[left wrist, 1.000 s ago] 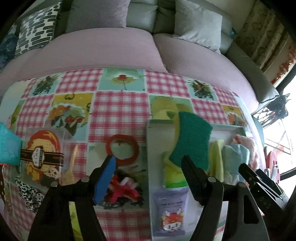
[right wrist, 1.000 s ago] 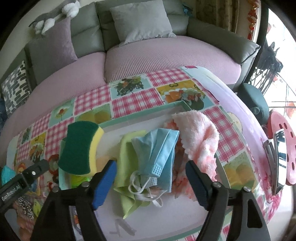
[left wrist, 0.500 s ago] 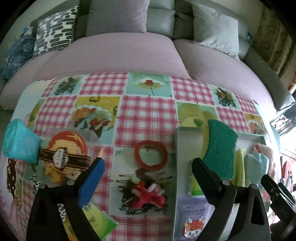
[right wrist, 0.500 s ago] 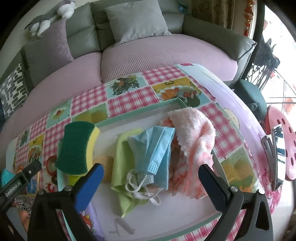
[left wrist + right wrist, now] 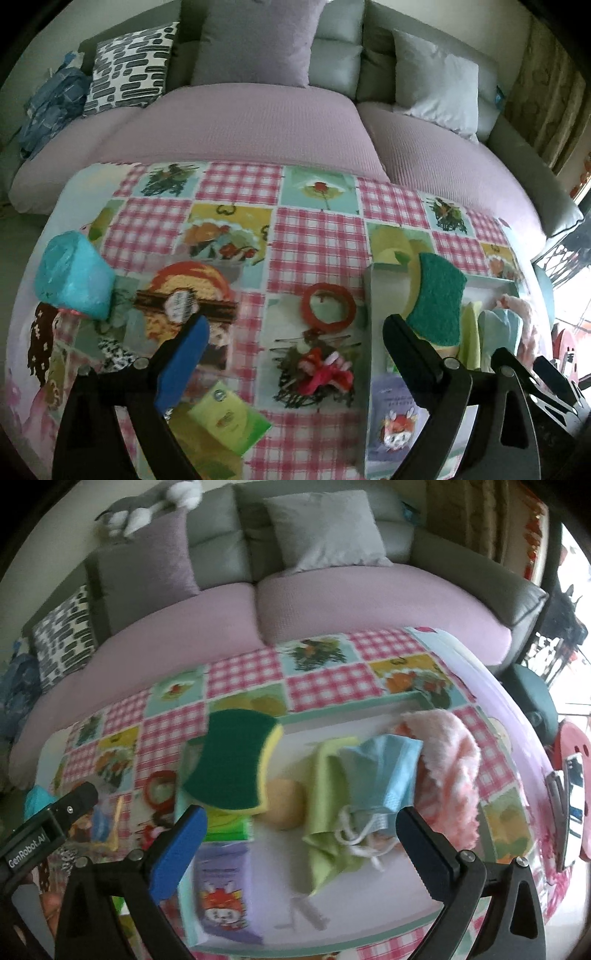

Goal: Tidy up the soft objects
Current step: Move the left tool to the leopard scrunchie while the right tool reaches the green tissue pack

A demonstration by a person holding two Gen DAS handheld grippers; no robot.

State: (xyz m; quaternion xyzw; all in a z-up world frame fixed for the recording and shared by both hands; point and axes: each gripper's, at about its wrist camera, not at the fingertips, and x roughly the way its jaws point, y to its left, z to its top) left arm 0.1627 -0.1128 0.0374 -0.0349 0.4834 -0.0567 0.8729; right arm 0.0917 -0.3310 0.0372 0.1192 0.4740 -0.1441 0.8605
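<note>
Both the left gripper [image 5: 291, 350] and the right gripper [image 5: 299, 838] have just spread wide, holding nothing. The sponge [image 5: 234, 760] leans on edge inside the tray [image 5: 369, 926], at its left end, long axis steeply up, green face forward. The next pick probably needs a slow, square approach so the sponge stays propped.
</note>
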